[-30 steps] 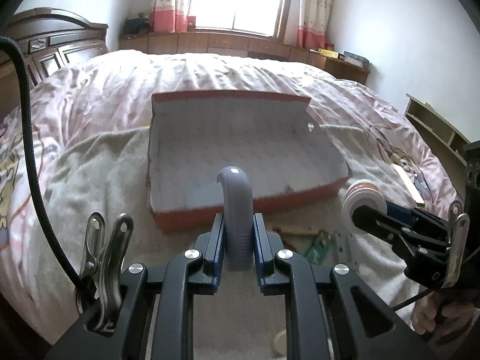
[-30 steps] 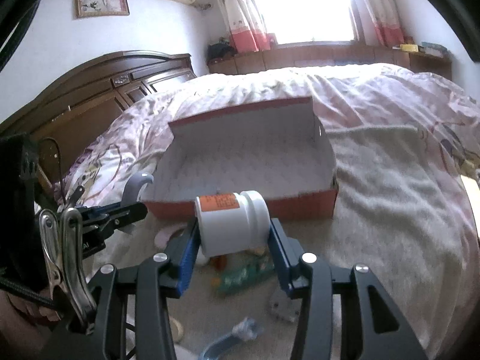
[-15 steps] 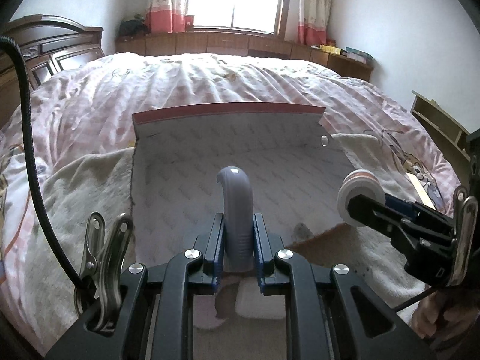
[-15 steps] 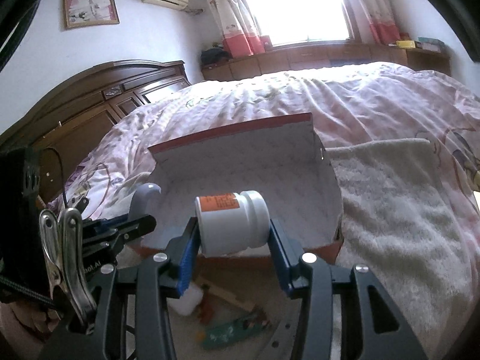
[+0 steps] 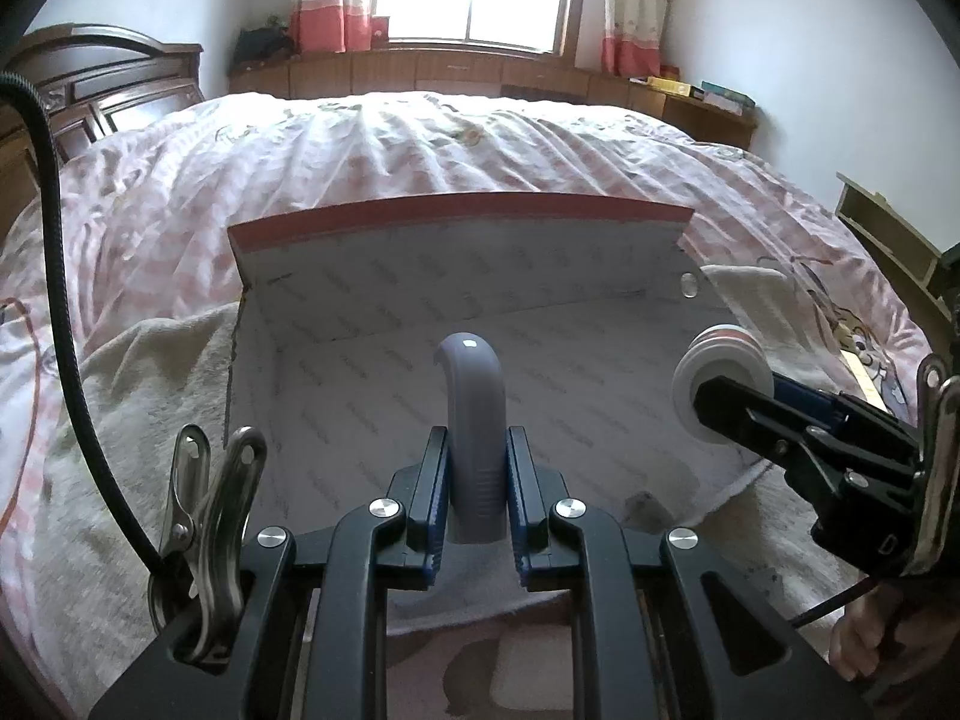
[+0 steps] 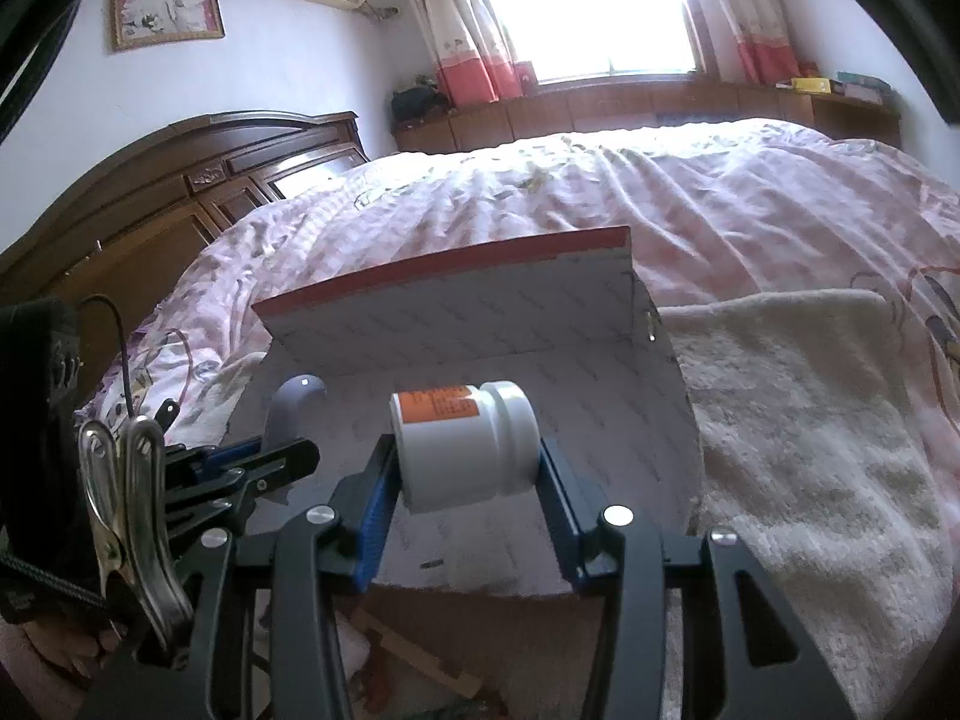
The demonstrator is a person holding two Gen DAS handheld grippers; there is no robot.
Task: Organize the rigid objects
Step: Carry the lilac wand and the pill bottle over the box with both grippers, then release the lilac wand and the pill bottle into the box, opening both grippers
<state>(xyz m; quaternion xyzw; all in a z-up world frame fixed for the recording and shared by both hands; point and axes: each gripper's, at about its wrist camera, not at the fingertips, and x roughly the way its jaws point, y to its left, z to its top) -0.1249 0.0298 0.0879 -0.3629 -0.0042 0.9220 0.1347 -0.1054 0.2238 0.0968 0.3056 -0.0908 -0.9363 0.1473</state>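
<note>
An open cardboard box [image 5: 372, 324], white inside with a red rim, lies on the bed. My left gripper [image 5: 477, 468] is shut on a grey curved hook-shaped piece [image 5: 474, 414], held upright over the box's floor. My right gripper [image 6: 465, 462] is shut on a white jar [image 6: 462, 450] with an orange label, lying sideways between the pads above the box [image 6: 540, 324]. The jar [image 5: 720, 372] and right gripper [image 5: 738, 402] also show at the right of the left wrist view. The hook [image 6: 294, 402] and left gripper [image 6: 288, 462] appear at the left of the right wrist view.
The box rests on a cream towel [image 6: 810, 420] over a pink quilt [image 5: 420, 144]. Small loose items, among them a wooden strip [image 6: 420, 654], lie on the towel in front of the box. A dark wooden headboard [image 6: 180, 180] stands at left, a wooden shelf [image 5: 888, 234] at right.
Both grippers have moved forward, from in front of the box's near wall to over its inside. The box looks larger and closer. Neither grip has changed.
</note>
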